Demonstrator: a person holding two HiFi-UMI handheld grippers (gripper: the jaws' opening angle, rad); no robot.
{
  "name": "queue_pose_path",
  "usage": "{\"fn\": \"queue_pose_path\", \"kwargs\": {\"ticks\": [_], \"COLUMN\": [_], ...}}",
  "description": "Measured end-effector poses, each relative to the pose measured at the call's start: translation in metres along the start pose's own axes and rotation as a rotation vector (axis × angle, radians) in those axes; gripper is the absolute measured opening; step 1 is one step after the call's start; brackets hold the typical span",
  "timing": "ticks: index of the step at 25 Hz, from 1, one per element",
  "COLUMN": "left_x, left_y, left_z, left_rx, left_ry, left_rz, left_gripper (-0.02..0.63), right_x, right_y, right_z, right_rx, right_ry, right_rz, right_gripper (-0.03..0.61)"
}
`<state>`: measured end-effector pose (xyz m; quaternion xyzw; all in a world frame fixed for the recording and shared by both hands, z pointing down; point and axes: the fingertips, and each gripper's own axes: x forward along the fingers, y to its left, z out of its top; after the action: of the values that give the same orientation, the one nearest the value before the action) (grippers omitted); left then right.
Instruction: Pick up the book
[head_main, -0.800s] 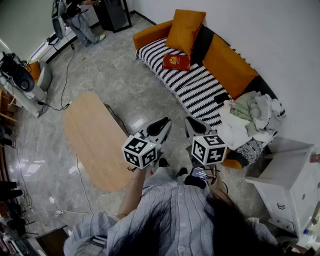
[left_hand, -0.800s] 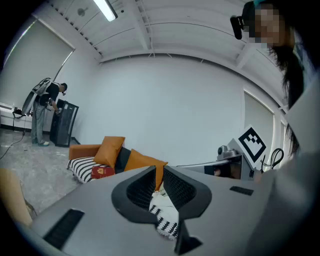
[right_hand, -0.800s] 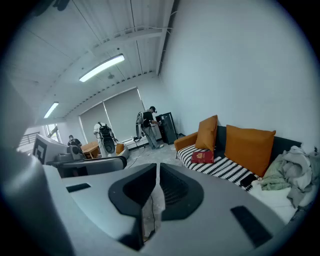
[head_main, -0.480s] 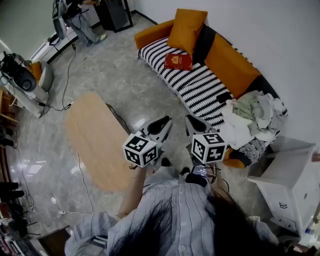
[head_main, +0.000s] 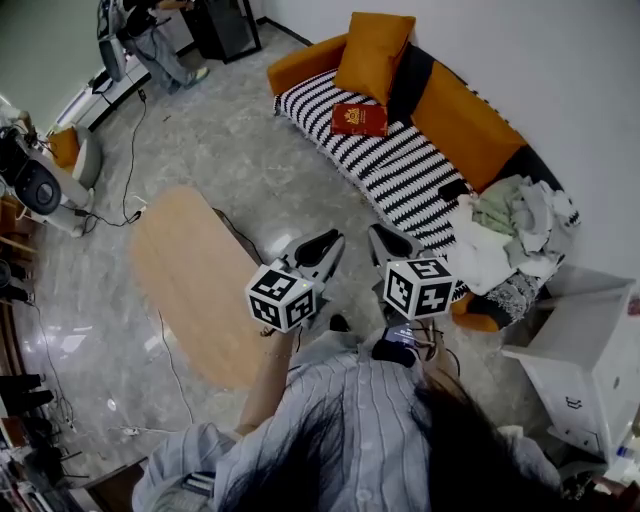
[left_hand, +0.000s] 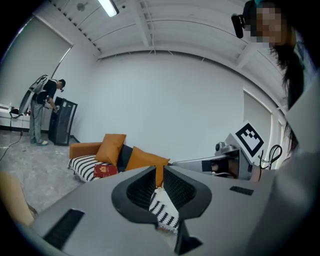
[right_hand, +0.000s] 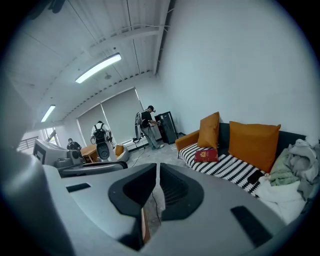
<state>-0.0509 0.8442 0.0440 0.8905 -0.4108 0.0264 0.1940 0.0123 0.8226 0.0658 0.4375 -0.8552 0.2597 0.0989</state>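
Note:
A red book (head_main: 358, 119) with a gold emblem lies on the black-and-white striped seat of the orange sofa (head_main: 462, 128), below an orange cushion (head_main: 374, 56). The book also shows small and far off in the left gripper view (left_hand: 104, 170) and in the right gripper view (right_hand: 206, 155). Both grippers are held in front of the person's chest, well short of the sofa. My left gripper (head_main: 333, 240) is shut with nothing between its jaws. My right gripper (head_main: 377, 236) is shut and empty too.
An oval wooden coffee table (head_main: 190, 280) stands on the marble floor left of the grippers. A heap of clothes (head_main: 505, 235) covers the sofa's near end. A white cabinet (head_main: 590, 355) stands at the right. A person (head_main: 150, 40) works at the far left.
The view has shifted slightly, with the sofa and book a little farther right in the picture. Both grippers stay shut side by side.

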Motion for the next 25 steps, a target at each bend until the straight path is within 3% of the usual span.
{"fn": "queue_pose_path", "kwargs": {"ticks": [12,25], "left_x": [0.009,0.09], "left_y": [0.031,0.092], "left_z": [-0.007,0.017], "left_rx": [-0.057,-0.064], "left_ry": [0.014,0.039], "left_rz": [-0.011,0.018], "left_gripper": [0.037,0.037], "right_x": [0.029,0.103], "right_y": [0.0,-0.07], "right_z": [-0.009,0.034], "right_rx": [-0.002,0.039], "right_ry": [0.062,0.077], "right_rz": [-0.018,-0.004], "right_gripper": [0.035,0.035]}}
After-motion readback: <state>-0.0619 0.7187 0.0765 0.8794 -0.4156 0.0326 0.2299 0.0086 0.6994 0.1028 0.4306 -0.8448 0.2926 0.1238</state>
